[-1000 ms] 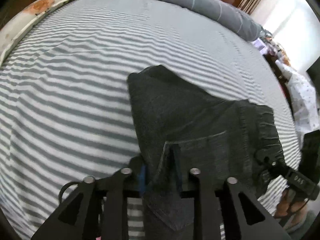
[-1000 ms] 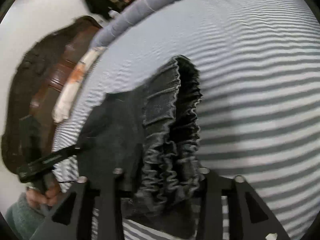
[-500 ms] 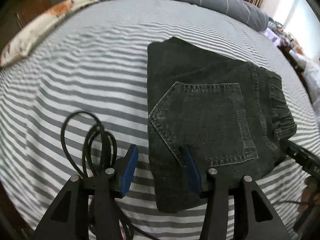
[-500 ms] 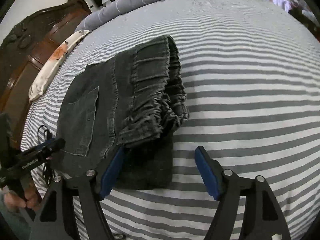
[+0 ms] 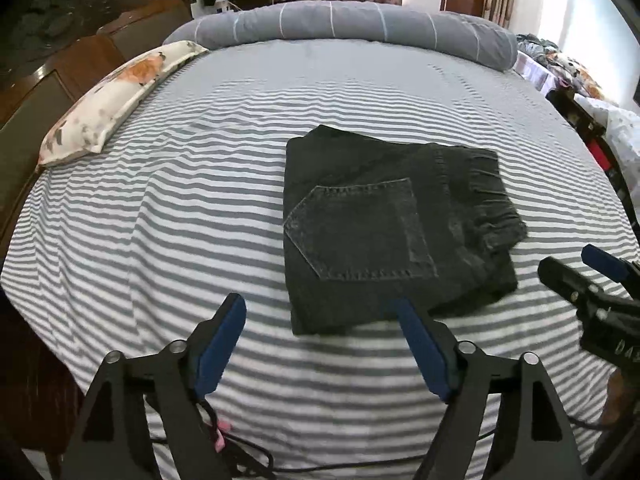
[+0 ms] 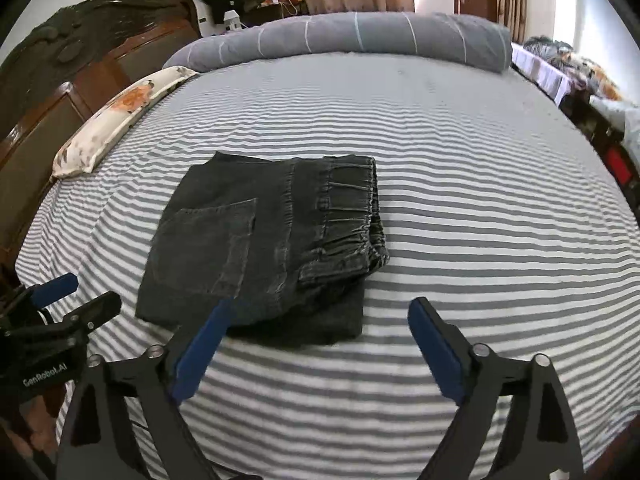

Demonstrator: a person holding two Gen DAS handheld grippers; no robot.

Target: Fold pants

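Dark grey denim pants [image 5: 384, 232] lie folded into a compact rectangle on the striped bed, back pocket up, elastic waistband to the right; they also show in the right wrist view [image 6: 264, 240]. My left gripper [image 5: 320, 312] is open and empty, held just short of the pants' near edge. My right gripper [image 6: 320, 312] is open and empty, above the near right corner of the pants. Each gripper shows at the edge of the other's view: the right one [image 5: 588, 268], the left one [image 6: 76, 292].
The bed [image 5: 200, 208] has a grey-and-white striped sheet. A floral pillow [image 5: 116, 96] lies at the left by the dark wooden headboard [image 6: 80, 60]. A long grey bolster [image 5: 352, 24] lies across the far edge. Cables [image 5: 224, 440] hang below my left gripper. Furniture stands at the right.
Both grippers, shut on the pants a second ago, have let go, opened wide and drawn back and up. The pants now lie flat and folded on the bed.
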